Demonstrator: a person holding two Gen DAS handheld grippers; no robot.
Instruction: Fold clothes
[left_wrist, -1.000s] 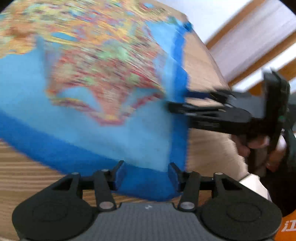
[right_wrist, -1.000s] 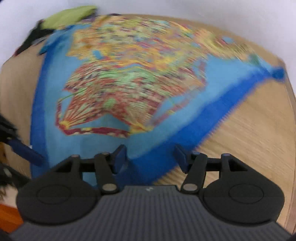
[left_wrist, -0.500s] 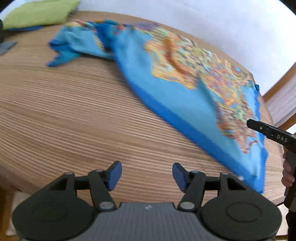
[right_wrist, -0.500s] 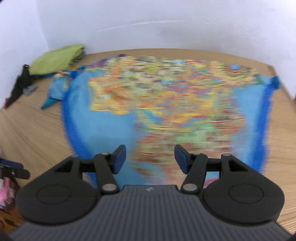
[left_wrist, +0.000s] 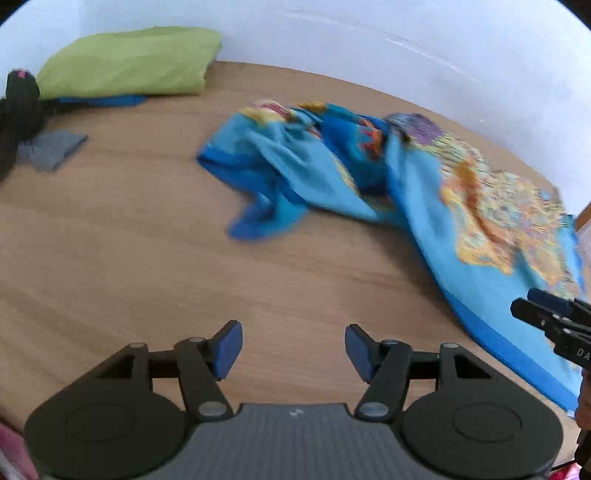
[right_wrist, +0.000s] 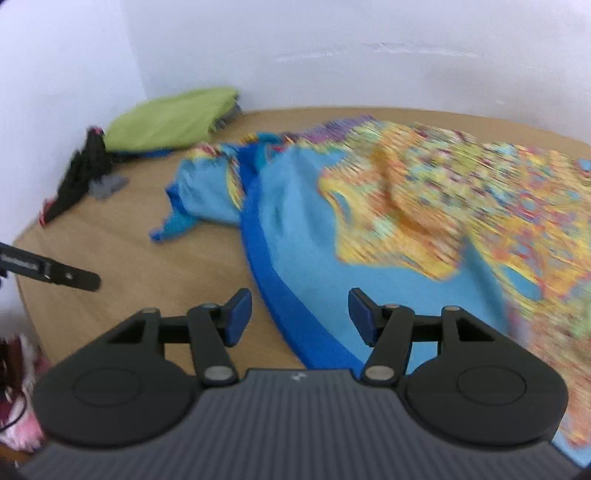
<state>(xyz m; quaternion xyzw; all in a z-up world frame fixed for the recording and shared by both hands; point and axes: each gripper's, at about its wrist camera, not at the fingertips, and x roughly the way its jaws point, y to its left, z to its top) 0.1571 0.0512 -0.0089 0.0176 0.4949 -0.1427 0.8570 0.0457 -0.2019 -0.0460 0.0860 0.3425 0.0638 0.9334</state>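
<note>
A blue cloth with a bright orange and yellow print (left_wrist: 461, 206) lies on the wooden table (left_wrist: 110, 240), spread flat at the right and bunched up at its far left end (left_wrist: 280, 173). My left gripper (left_wrist: 293, 349) is open and empty over bare wood, to the left of the cloth. My right gripper (right_wrist: 300, 315) is open and empty, just above the cloth's dark blue hem (right_wrist: 280, 295). The cloth fills the right of the right wrist view (right_wrist: 424, 221). Each gripper shows at the edge of the other's view.
A folded green garment (left_wrist: 125, 62) lies at the far left against the white wall, on something blue. A black item (left_wrist: 18, 110) and a small grey piece (left_wrist: 51, 149) lie near it. The table's round edge (right_wrist: 26, 295) runs close on the left.
Both grippers have let go of the cloth's blue hem and drawn back. The left one has swung left over bare wood. The cloth now lies on the table.
</note>
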